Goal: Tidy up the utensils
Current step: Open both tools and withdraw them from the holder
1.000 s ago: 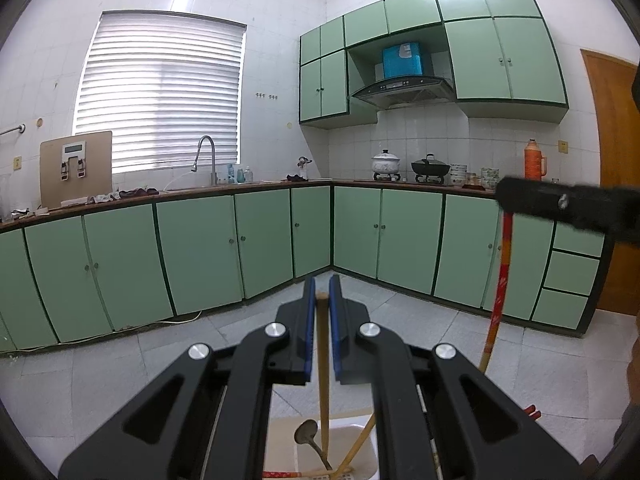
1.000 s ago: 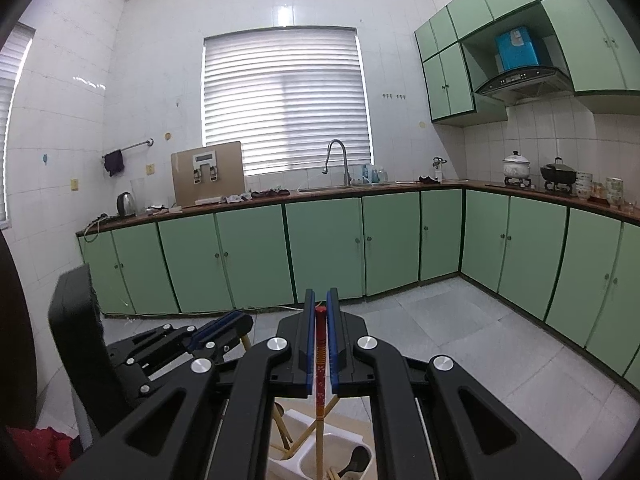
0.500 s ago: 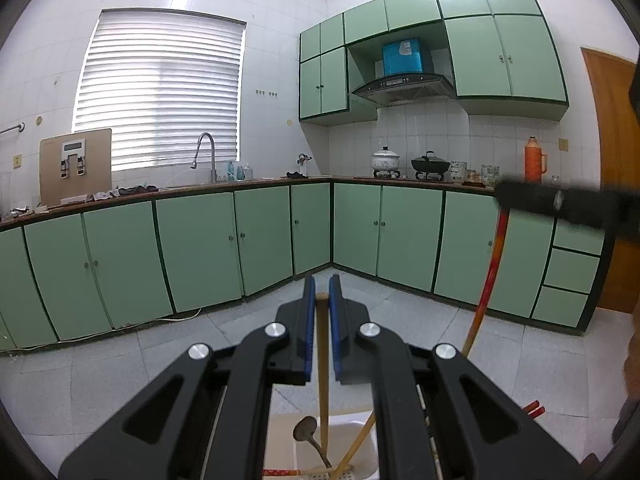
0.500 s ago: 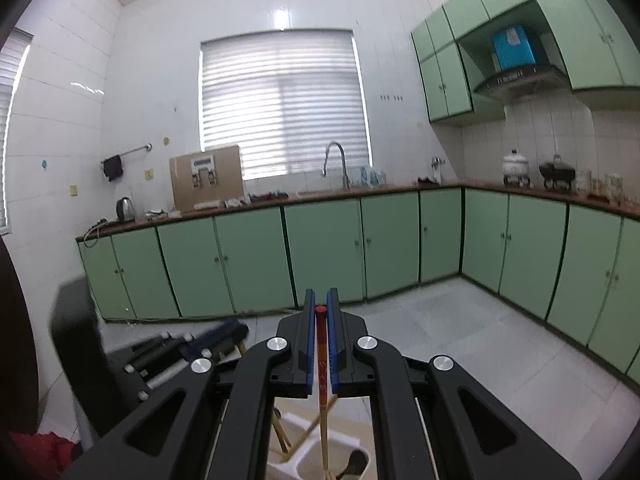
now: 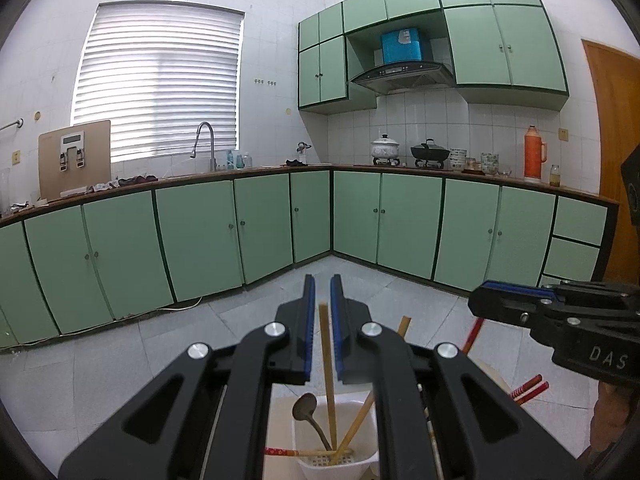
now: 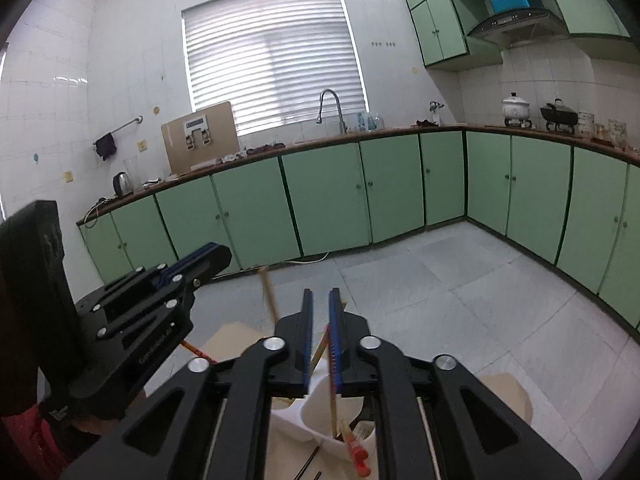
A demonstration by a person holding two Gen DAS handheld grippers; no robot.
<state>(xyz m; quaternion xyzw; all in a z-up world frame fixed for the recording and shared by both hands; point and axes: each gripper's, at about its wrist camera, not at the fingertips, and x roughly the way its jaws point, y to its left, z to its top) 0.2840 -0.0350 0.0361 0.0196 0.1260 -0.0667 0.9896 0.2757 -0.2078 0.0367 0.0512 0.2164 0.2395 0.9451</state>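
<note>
Left wrist view takes in the green-fronted kitchen cabinets (image 5: 192,240) wrapping the room, and below them the pale wooden desk (image 5: 280,432) carrying the white plastic utensil holder (image 5: 340,462). The black left hand-held gripper with blue pads (image 5: 322,308) hangs right above that holder, its jaws spread a little, and a plain wooden chopstick (image 5: 328,368) stands upright in the gap between them, touching neither pad, its lower end down in the holder. A dark metal spoon (image 5: 306,408) leans in the same compartment, a second wooden chopstick (image 5: 360,416) slants beside it, and a red-patterned chopstick (image 5: 280,451) lies across the holder's front. Off to the right, a pair of red chopsticks (image 5: 528,387) rests on the desk.

Over on the right wrist view, the black right hand-held gripper with blue pads (image 6: 320,312) is parted too, poised over the holder (image 6: 316,412). A red-topped chopstick (image 6: 333,392) stands between its jaws, close against the right pad; whether it touches, I cannot tell. Orange-red chopstick tips (image 6: 356,450) stick out at the holder's near edge.
</note>
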